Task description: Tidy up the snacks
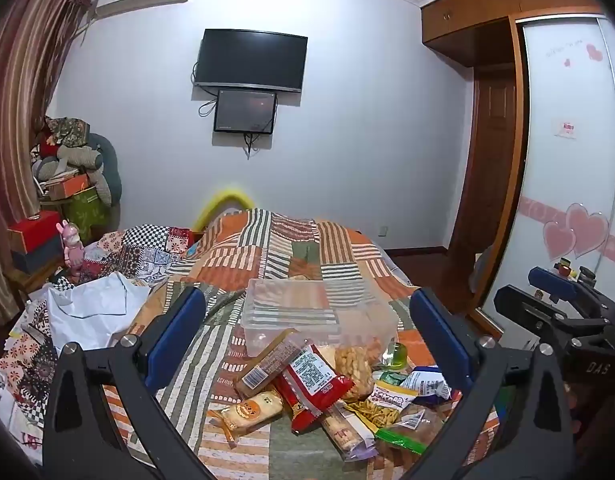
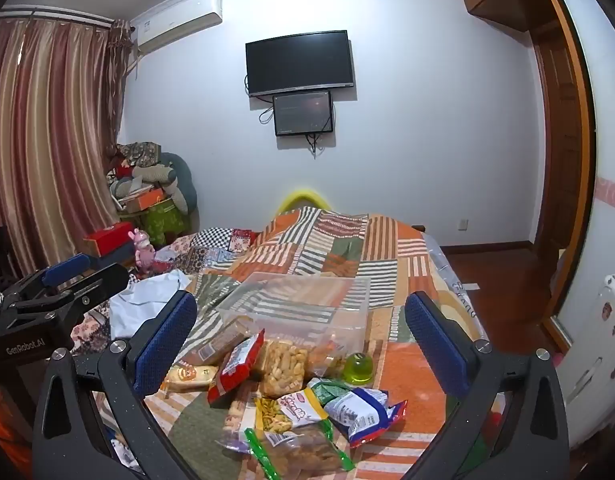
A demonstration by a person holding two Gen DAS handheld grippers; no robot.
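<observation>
A pile of snack packets lies on the patchwork bedspread [image 1: 243,264]: a red packet [image 1: 317,384], a clear bag of puffed snacks [image 1: 353,364], a round cracker pack [image 1: 247,410], a green jelly cup [image 1: 395,354] and a blue-white packet [image 2: 359,410]. A clear plastic box [image 1: 291,308] stands just behind the pile; it also shows in the right wrist view [image 2: 303,304]. My left gripper [image 1: 307,334] is open and empty above the pile. My right gripper [image 2: 299,338] is open and empty over the pile, to the right of the left one.
White paper or cloth [image 1: 91,308] lies on the bed's left side. Boxes and a pink toy [image 1: 73,246] stand at the left by the curtain. A wardrobe [image 1: 567,160] is on the right. A TV [image 1: 251,60] hangs on the far wall.
</observation>
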